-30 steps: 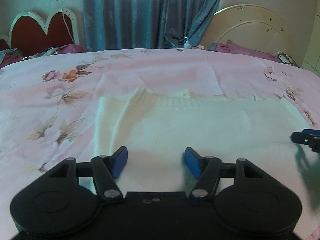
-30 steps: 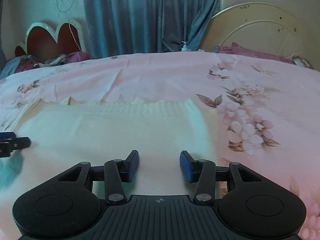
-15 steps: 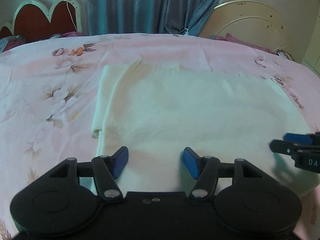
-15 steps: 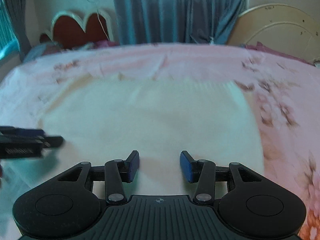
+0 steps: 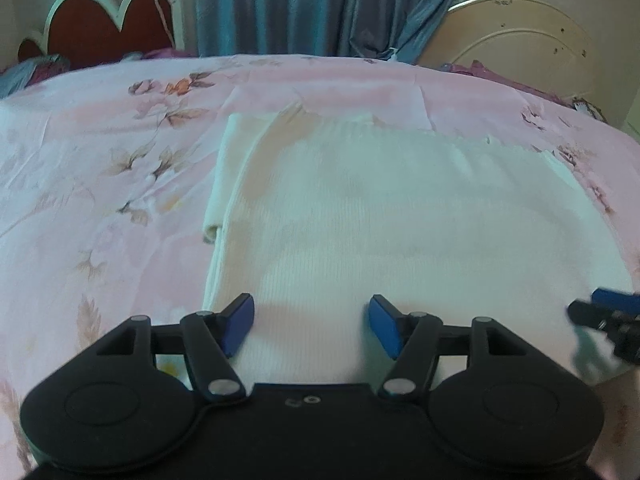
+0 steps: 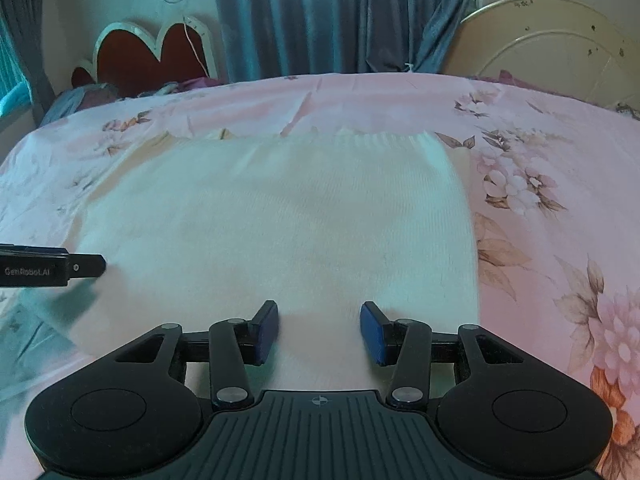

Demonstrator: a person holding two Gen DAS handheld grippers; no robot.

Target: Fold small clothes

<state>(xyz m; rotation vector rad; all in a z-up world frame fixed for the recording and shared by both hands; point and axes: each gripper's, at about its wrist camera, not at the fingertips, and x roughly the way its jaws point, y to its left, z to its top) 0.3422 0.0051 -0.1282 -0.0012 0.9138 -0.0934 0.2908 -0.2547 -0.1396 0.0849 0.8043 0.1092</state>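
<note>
Both cameras now higher over the cream knit garment (image 5: 400, 216), right gripper (image 5: 600, 316) nearer.

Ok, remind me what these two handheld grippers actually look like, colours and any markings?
Both match: the left gripper and right gripper have matte black bodies with two round side lobes, silver pivot rivets on black linkage bars, and fingers faced with blue pads. The right body has a ribbed top plate with a small crosshair mark. Seen side-on from the right wrist camera, the left one carries white "CenRobot.AI"-style lettering. No cables or sleeves visible.
</note>
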